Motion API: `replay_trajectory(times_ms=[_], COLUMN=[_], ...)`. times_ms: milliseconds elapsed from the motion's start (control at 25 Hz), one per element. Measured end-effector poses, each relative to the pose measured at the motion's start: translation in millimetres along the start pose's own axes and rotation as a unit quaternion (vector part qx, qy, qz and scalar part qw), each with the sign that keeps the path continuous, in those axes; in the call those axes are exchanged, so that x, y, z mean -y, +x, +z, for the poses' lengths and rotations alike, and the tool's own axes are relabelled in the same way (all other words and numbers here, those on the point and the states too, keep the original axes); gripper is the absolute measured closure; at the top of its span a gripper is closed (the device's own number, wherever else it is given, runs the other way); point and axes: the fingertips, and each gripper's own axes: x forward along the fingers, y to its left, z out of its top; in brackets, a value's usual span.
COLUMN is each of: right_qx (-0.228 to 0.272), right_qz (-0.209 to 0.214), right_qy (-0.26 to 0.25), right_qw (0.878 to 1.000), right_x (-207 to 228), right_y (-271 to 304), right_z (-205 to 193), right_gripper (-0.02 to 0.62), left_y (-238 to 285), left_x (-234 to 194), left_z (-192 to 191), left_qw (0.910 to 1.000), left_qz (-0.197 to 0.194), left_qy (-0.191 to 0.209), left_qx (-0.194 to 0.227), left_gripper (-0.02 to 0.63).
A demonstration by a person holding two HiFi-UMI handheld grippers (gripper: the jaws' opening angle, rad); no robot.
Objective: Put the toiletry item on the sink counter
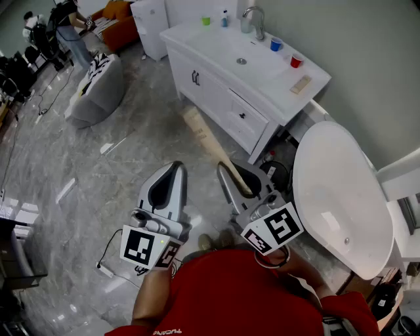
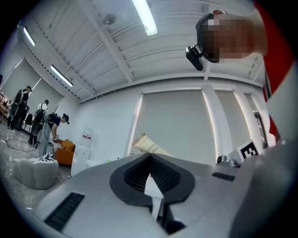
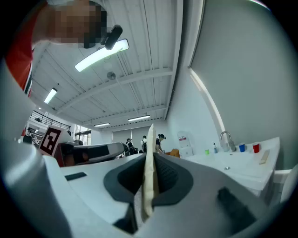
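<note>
Your red shirt (image 1: 230, 295) fills the bottom of the head view, and both grippers reach out from it over the grey floor (image 1: 79, 157). Your left gripper (image 1: 173, 168) has its jaws together and nothing in them. Your right gripper (image 1: 236, 178) is clamped on the near end of a long beige pack (image 1: 203, 134), which slants up and left toward the white counter (image 1: 223, 49) but stays well short of it, out over the floor. On the counter stand a faucet (image 1: 253, 20), a green cup (image 1: 206, 20), a blue cup (image 1: 276, 44) and a red cup (image 1: 296, 61). From the left gripper view, the left gripper (image 2: 150, 162) shows its pads meeting, empty, with the pack (image 2: 148, 145) rising just beyond the tips. From the right gripper view, the right gripper (image 3: 150, 160) pinches the pack (image 3: 149, 139) edge-on between nearly closed jaws, and the counter (image 3: 242, 169) lies off to the right.
</note>
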Motion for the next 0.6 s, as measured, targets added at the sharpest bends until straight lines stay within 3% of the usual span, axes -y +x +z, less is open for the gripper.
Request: replay_trajectory(times_ms=[600], right_qx=[0.004], right_qz=[0.002], right_qy=[0.002], right_qw=[1.0], right_x=[-7], right_y=[16], right_z=[-3], right_gripper=[0.545], left_y=[-2], left_x=[-17], left_z=[-3], left_qw=[1.0], left_qz=[-0.003], left_qy=[-0.006], left_qx=[0.002], left_gripper=[0.589])
